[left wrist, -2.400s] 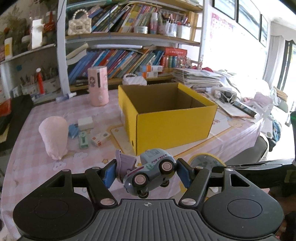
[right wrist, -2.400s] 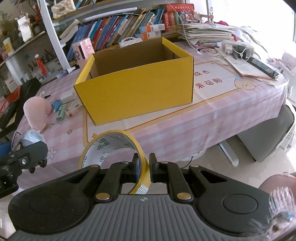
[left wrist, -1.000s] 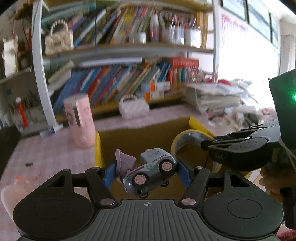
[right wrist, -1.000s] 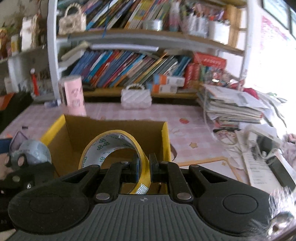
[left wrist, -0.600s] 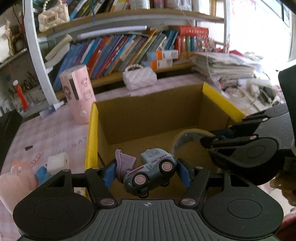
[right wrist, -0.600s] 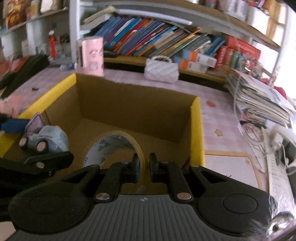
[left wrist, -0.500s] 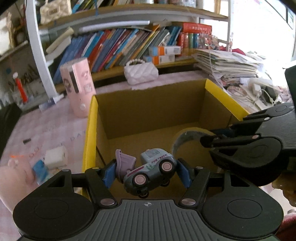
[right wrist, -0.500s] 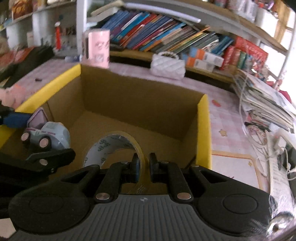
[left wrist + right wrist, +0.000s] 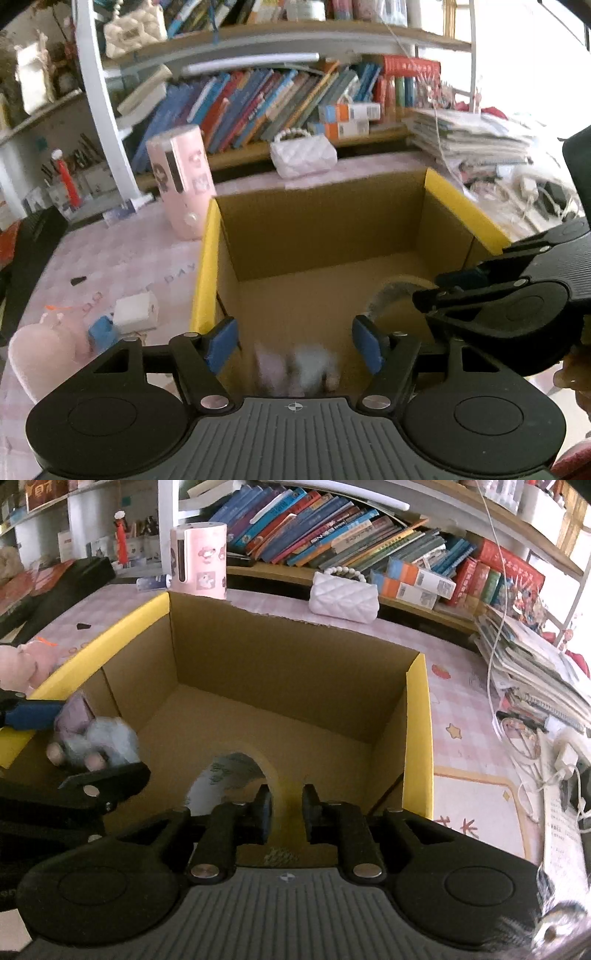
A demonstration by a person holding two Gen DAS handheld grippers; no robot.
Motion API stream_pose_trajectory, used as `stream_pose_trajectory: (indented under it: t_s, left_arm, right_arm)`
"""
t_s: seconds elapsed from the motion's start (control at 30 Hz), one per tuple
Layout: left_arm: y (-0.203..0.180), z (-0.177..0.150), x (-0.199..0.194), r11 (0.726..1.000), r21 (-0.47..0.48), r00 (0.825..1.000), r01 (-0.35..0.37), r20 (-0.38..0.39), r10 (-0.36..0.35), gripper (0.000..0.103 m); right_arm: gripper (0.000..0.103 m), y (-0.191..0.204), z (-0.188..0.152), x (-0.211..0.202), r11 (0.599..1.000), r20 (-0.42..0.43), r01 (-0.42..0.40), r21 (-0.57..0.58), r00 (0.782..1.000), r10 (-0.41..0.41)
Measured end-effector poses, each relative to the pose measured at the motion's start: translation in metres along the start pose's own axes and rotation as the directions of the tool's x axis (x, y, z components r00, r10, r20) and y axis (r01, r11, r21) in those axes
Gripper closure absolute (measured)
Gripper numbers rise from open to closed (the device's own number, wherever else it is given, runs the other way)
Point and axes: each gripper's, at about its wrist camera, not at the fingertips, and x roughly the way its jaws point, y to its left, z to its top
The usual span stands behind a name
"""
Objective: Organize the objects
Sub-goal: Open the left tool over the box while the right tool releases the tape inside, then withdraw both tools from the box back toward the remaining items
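Note:
Both grippers hang over the open yellow cardboard box (image 9: pixel 461 206) (image 9: pixel 417 716). My left gripper (image 9: pixel 295 341) is open; the small grey-blue toy truck (image 9: pixel 310 369) (image 9: pixel 96 744) is a motion-blurred shape below and between its blue pads, falling into the box. My right gripper (image 9: pixel 286 806) has its jaws parted around the wall of the yellow tape roll (image 9: pixel 243 771), which looks blurred and loose inside the box. The tape roll (image 9: pixel 395 291) also shows in the left wrist view beside the right gripper.
A pink cylinder (image 9: pixel 181 184), a white quilted purse (image 9: pixel 303 157), a pink plush (image 9: pixel 40 354) and small boxes (image 9: pixel 135 314) lie on the pink tablecloth around the box. Bookshelves stand behind. A paper stack and cables (image 9: pixel 535 679) lie to the right.
My left gripper has opened and the toy truck has dropped out of it. My right gripper's jaws have parted from the tape roll, which is slipping down into the box.

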Motion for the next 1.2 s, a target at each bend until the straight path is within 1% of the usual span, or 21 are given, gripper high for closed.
stream_pose_trajectory:
  t_s: [0.1,0.23,0.43,0.63,0.73,0.83,0.97,1.07,1.2]
  left_arm:
    - [0.002,-0.001,-0.011,1.0,-0.013,0.999,0.0,0.038,0.0,0.028]
    - [0.003,-0.005,-0.027,1.0,-0.016,0.996,0.008,0.087,-0.006,0.027]
    - [0.007,-0.015,-0.053,0.999,-0.028,0.988,0.028,0.155,-0.023,0.023]
    - [0.019,-0.031,-0.076,0.995,-0.08,0.978,0.057,0.206,-0.04,0.022]
    - [0.026,-0.043,-0.086,0.994,-0.091,0.978,0.068,0.204,-0.048,0.021]
    - [0.036,-0.057,-0.096,0.993,-0.097,0.983,0.073,0.178,-0.055,0.021]
    - [0.05,-0.074,-0.11,0.991,-0.113,0.987,0.074,0.152,-0.057,0.021]
    - [0.059,-0.09,-0.119,0.991,-0.112,0.99,0.072,0.125,-0.058,0.021]
    - [0.071,-0.107,-0.128,0.991,-0.111,0.994,0.067,0.094,-0.057,0.021]
  right_arm:
    - [0.081,-0.001,0.001,-0.009,1.0,0.018,0.005,0.02,1.0,-0.006]
    - [0.074,-0.002,-0.003,-0.024,0.999,0.051,0.014,0.047,0.999,-0.017]
    - [0.073,0.004,-0.015,-0.051,0.995,0.117,0.034,0.094,0.992,-0.045]
    - [0.07,0.016,-0.031,-0.085,0.985,0.202,0.064,0.161,0.975,-0.097]
    - [0.069,0.024,-0.04,-0.1,0.976,0.23,0.081,0.203,0.965,-0.128]
    - [0.067,0.035,-0.051,-0.112,0.962,0.233,0.098,0.256,0.959,-0.16]
    - [0.066,0.053,-0.069,-0.121,0.948,0.191,0.103,0.3,0.967,-0.166]
    - [0.066,0.072,-0.084,-0.124,0.944,0.146,0.098,0.314,0.978,-0.15]
    - [0.066,0.097,-0.098,-0.127,0.943,0.112,0.09,0.32,0.985,-0.131]
